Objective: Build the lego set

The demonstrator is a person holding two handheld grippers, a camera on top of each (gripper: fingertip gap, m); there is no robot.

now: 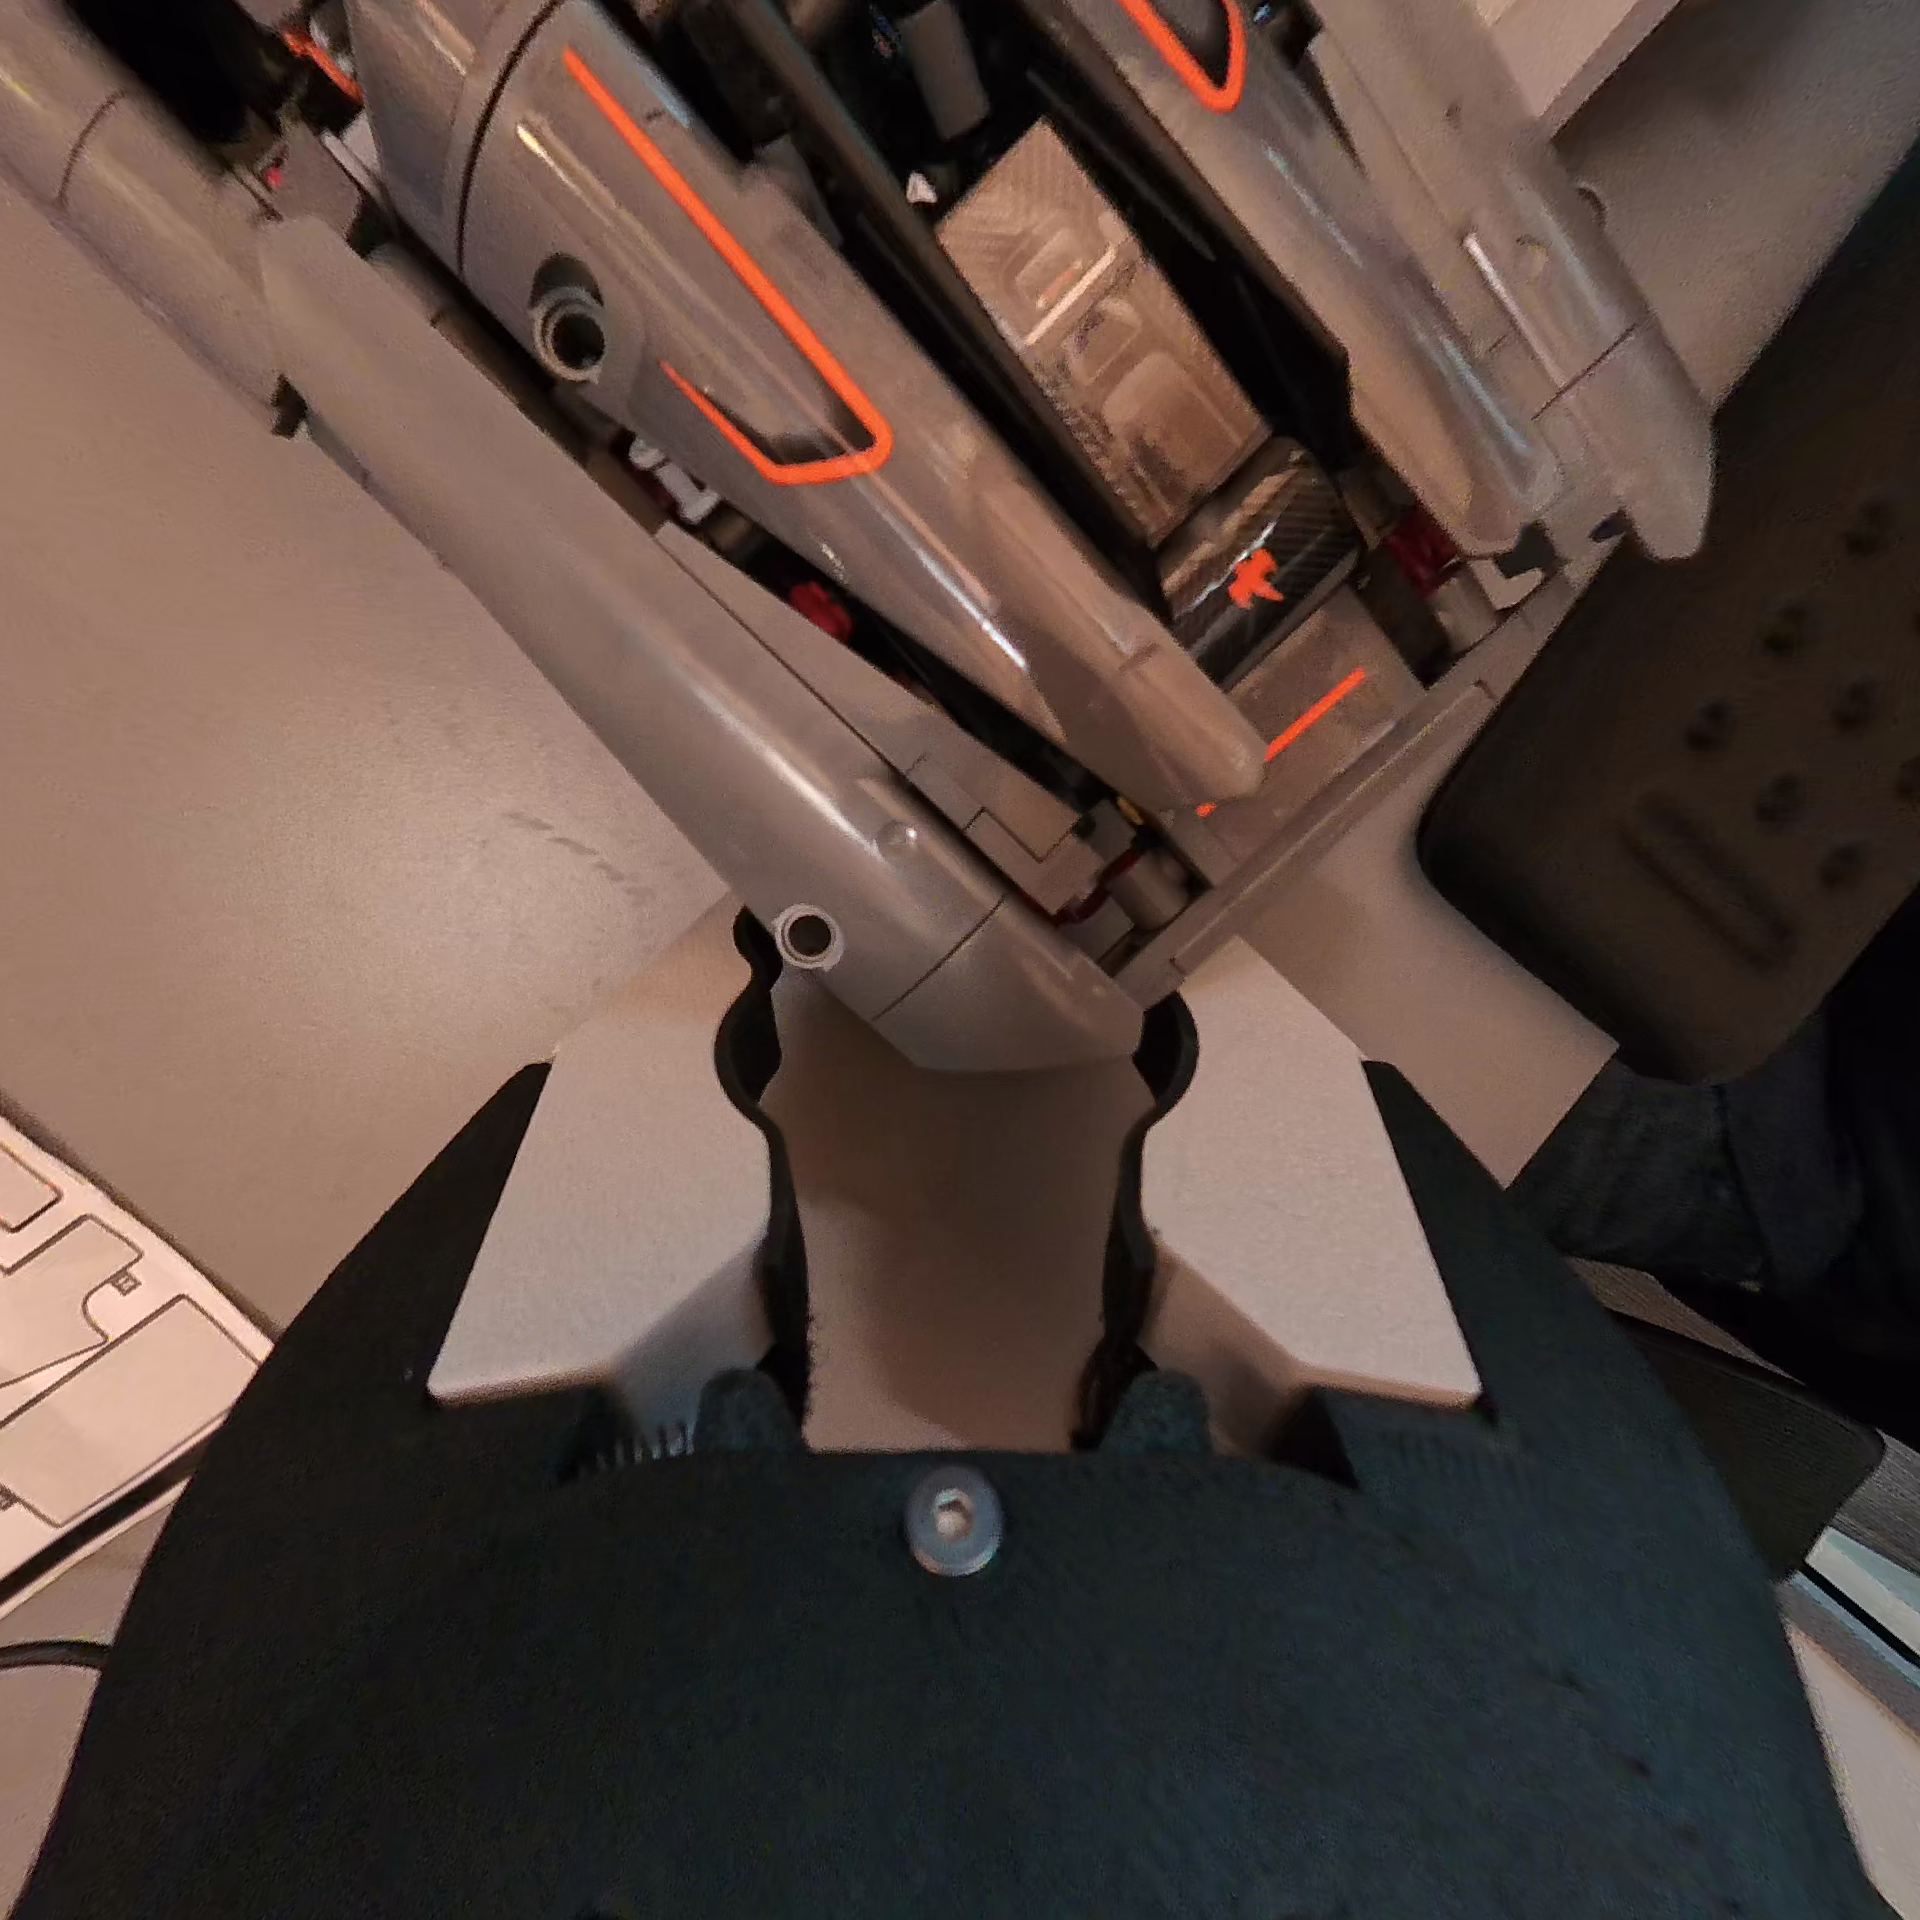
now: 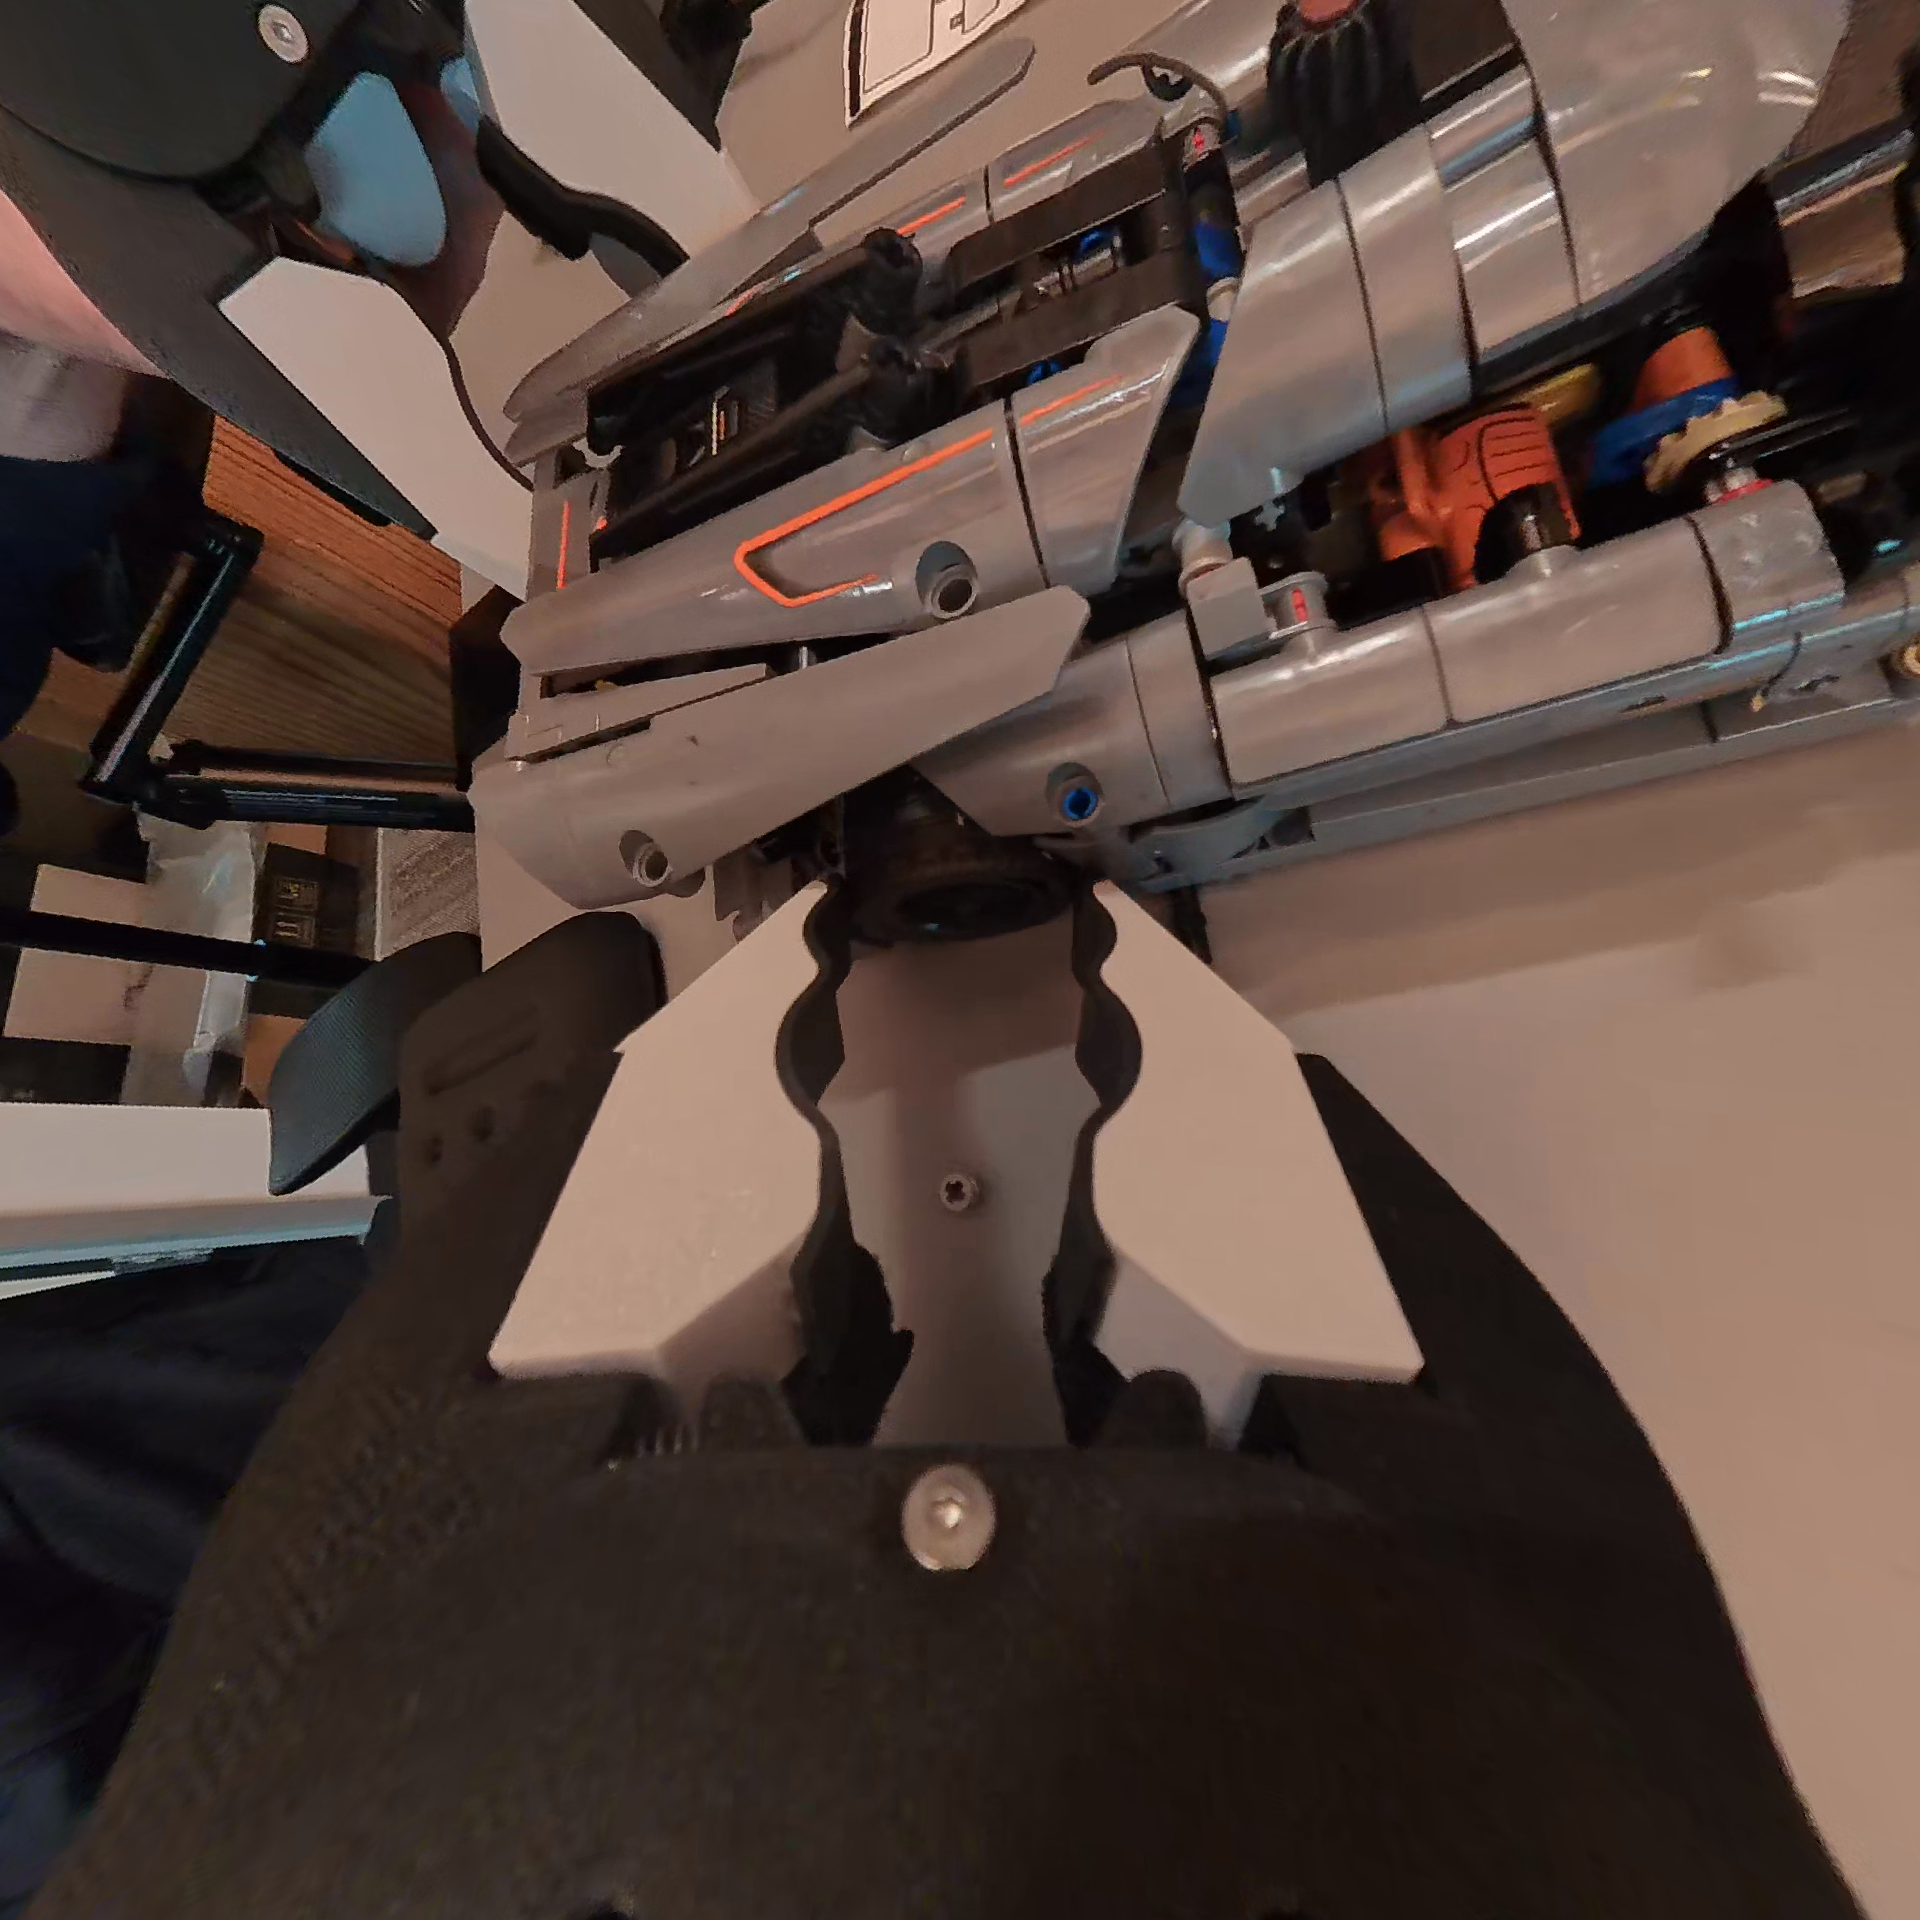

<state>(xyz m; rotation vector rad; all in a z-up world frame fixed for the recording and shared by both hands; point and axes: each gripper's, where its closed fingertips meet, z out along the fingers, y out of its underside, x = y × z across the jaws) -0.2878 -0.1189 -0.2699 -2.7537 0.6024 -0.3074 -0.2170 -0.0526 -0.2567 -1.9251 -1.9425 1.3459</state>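
A large grey Lego car [image 1: 727, 644] with orange line trim lies on the white table, its inner parts showing. My left gripper [image 1: 958, 1013] is closed on the end of one of its grey side panels [image 1: 966, 997], with a fingertip touching each side. In the right wrist view the car [image 2: 1039, 675] fills the upper half. My right gripper [image 2: 961, 914] is closed around a black round wheel hub [image 2: 956, 883] under the grey bodywork. The left gripper [image 2: 260, 156] shows at the top left there. The right gripper's black body [image 1: 1714, 779] shows at the right of the left wrist view.
An open instruction booklet [image 1: 83, 1351] lies at the table's lower left. The table edge [image 2: 187, 1216] runs along the left of the right wrist view. Beyond it are a wooden floor [image 2: 312, 623], black chair parts [image 2: 332, 1070] and a black frame [image 2: 166, 665]. A printed sheet [image 2: 935, 52] lies behind the car.
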